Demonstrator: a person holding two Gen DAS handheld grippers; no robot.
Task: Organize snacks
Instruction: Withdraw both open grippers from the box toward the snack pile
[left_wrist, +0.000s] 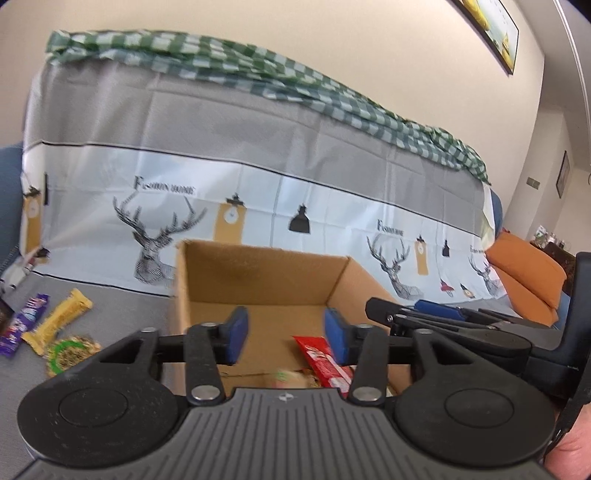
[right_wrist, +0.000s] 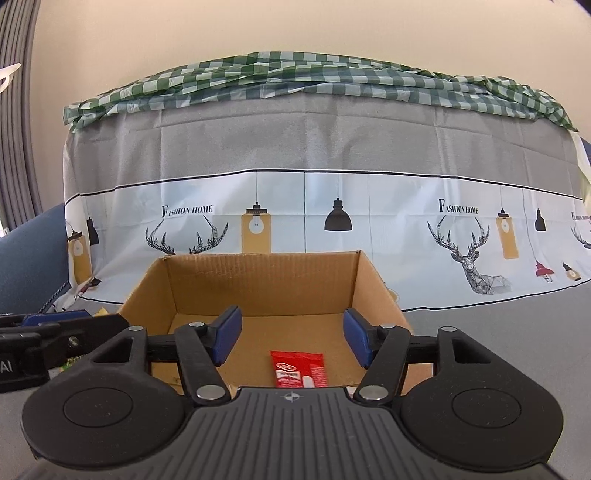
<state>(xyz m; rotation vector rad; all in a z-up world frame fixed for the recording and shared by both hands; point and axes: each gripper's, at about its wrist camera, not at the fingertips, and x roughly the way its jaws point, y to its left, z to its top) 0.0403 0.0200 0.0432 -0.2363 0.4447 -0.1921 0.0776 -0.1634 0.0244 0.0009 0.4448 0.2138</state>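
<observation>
An open cardboard box (left_wrist: 258, 273) (right_wrist: 258, 284) stands on the grey covered seat. A red snack packet (right_wrist: 298, 371) (left_wrist: 321, 360) lies on its floor, and beside it in the left wrist view is a blurred pale and green packet (left_wrist: 290, 377). My left gripper (left_wrist: 286, 334) hovers over the box's near edge, open, with nothing between its blue pads. My right gripper (right_wrist: 291, 338) is also over the box, open wide and empty, with the red packet below it. Left of the box lie a purple bar (left_wrist: 26, 325), a yellow bar (left_wrist: 59, 319) and a green-ringed packet (left_wrist: 70, 352).
Behind the box rises a sofa back under a grey and white cloth (right_wrist: 332, 206) printed with deer and lamps, with a green checked cloth (right_wrist: 314, 81) on top. An orange cushion (left_wrist: 524, 273) sits at the far right. A blue armrest (right_wrist: 29, 258) is at the left.
</observation>
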